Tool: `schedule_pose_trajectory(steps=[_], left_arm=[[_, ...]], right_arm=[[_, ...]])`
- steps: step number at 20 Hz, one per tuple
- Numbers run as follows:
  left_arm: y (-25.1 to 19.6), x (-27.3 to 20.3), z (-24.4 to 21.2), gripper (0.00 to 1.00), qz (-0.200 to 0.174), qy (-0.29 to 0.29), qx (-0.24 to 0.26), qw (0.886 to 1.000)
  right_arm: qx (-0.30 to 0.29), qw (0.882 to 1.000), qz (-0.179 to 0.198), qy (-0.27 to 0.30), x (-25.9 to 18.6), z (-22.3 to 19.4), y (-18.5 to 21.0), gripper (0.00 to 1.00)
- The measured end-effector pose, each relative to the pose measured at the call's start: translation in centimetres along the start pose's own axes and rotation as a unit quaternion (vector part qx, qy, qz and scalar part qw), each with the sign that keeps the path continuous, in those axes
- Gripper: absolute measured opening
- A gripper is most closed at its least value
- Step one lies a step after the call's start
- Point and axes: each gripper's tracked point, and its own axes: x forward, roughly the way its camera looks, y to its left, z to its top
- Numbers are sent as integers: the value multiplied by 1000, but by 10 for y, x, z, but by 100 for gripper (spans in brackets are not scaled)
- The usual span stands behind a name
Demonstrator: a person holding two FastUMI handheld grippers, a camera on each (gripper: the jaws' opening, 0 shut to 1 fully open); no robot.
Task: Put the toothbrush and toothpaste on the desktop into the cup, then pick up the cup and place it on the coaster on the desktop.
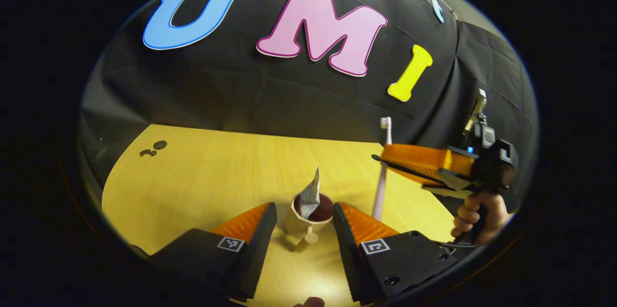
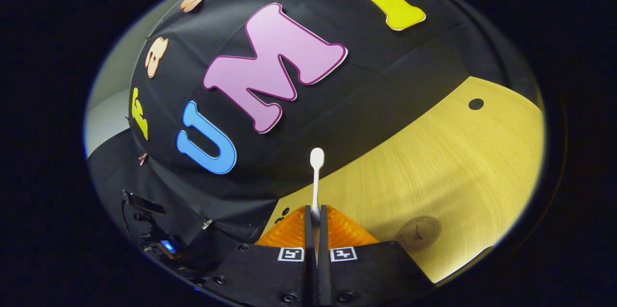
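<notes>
Cream-coloured, the cup [image 1: 308, 220] is standing on the wooden table [image 1: 202, 177] between the spread fingers of our left gripper [image 1: 304, 230], apart from both, with the toothpaste [image 1: 311, 193] sticking up out of it. Our right gripper [image 2: 315, 220] is pinching the toothbrush [image 2: 315, 172] upright, off to the cup's right. Near the table's edge the coaster [image 2: 418, 233] is lying flat.

Black cloth wall [image 1: 270, 100] behind, creased, draped down to the table edge. Yellow wood-grain desktop [image 1: 212, 172], curved front edge, small dark round hole [image 2: 476, 103] near the far side. Pale grey wall strip [image 2: 103, 114] beyond the cloth. Warm overhead glare on wood.
</notes>
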Motion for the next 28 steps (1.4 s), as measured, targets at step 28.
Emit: schedule_pose_trajectory(steps=[28], left_arm=[[-13,-15,-66,73,18,65,-19,998]], right_arm=[[-138,989,-8,55,39,-89,-49,15]])
